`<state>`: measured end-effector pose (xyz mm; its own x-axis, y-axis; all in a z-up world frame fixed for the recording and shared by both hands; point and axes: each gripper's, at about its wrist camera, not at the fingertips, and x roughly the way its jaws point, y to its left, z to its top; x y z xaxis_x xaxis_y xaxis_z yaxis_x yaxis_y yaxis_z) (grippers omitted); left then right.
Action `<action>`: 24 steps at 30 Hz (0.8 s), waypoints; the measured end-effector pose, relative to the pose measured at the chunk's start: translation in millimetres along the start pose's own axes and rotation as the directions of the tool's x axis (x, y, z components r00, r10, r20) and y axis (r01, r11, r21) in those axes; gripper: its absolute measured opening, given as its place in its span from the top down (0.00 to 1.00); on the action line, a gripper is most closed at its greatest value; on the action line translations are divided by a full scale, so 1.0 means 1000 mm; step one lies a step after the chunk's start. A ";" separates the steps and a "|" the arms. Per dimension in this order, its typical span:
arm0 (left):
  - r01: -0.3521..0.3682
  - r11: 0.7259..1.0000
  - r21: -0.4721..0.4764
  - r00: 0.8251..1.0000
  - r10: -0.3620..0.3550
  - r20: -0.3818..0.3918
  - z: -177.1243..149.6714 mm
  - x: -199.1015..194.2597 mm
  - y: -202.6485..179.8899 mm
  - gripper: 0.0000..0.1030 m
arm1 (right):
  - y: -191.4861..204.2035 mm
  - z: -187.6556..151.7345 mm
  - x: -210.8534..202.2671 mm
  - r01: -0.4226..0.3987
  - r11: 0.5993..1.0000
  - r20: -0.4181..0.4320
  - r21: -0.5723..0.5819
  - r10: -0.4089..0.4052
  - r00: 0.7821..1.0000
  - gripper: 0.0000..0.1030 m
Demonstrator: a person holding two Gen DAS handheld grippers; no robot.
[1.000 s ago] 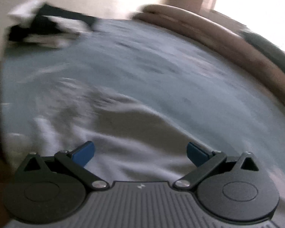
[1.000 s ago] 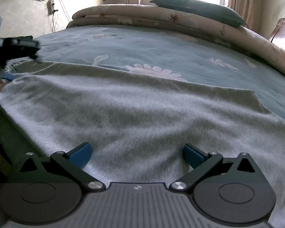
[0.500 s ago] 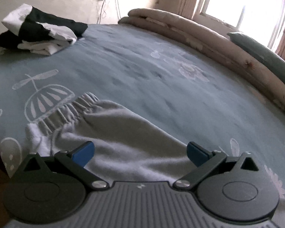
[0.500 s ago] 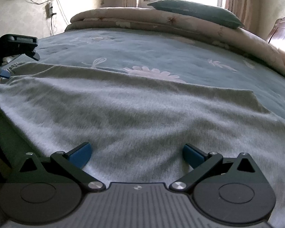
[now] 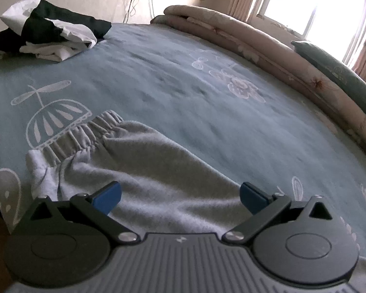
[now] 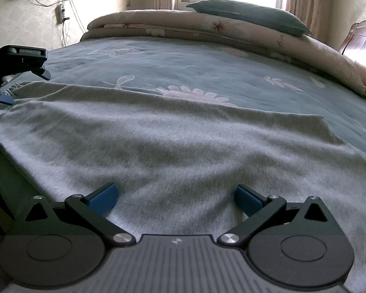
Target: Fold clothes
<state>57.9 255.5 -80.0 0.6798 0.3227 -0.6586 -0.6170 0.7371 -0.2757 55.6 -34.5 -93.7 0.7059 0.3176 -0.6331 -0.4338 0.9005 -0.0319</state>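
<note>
Grey sweatpants [image 6: 173,141] lie spread flat across the blue patterned bed. Their elastic waistband [image 5: 78,134] shows in the left wrist view, just ahead and to the left of my left gripper [image 5: 180,197]. That gripper is open, hovering over the grey fabric near the waist with nothing between its blue pads. My right gripper [image 6: 175,199] is open too, low over the middle of the pants. The left gripper [image 6: 19,63] appears at the far left edge of the right wrist view, with part of a hand below it.
A black and white pile of clothes [image 5: 51,31] sits at the far left corner of the bed. A rolled beige quilt [image 6: 207,29] and a green pillow [image 6: 251,14] line the far side. A wooden headboard [image 6: 361,46] stands at right. Bare bedsheet [image 5: 183,92] lies beyond the pants.
The left gripper has swung and steadied from a blurred sweep, now facing the waistband from slightly closer. The right gripper has barely moved. Both stay open.
</note>
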 end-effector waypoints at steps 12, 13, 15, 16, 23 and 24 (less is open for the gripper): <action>0.011 1.000 -0.023 1.000 -0.011 -0.003 0.000 -0.001 0.000 0.01 | 0.003 0.010 -0.017 0.010 1.000 0.023 0.015 -0.010 1.000 0.00; 0.012 1.000 -0.023 1.000 -0.013 -0.004 0.000 -0.002 0.000 0.01 | 0.003 0.012 -0.018 0.011 1.000 0.026 0.017 -0.011 1.000 0.00; 0.011 1.000 -0.025 1.000 -0.011 -0.004 0.000 -0.002 0.001 0.01 | 0.004 0.015 -0.022 0.012 1.000 0.033 0.022 -0.013 0.999 0.00; 0.010 1.000 -0.027 1.000 -0.010 -0.003 0.001 -0.002 0.001 0.00 | 0.004 0.017 -0.023 0.013 1.000 0.037 0.024 -0.014 0.999 0.00; 0.026 1.000 -0.007 1.000 -0.026 0.010 0.000 -0.003 -0.012 0.01 | 0.015 0.042 0.002 0.012 1.000 0.023 0.021 -0.013 1.000 0.00; 0.029 1.000 0.000 1.000 -0.029 0.011 0.000 -0.003 -0.014 0.01 | 0.017 0.041 0.007 0.014 1.000 0.001 0.028 -0.014 1.000 0.00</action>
<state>64.5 243.8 -73.9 0.7017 0.3079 -0.6424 -0.5971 0.7461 -0.2946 76.2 -5.1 -67.3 0.7125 0.3058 -0.6315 -0.4082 0.9127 -0.0186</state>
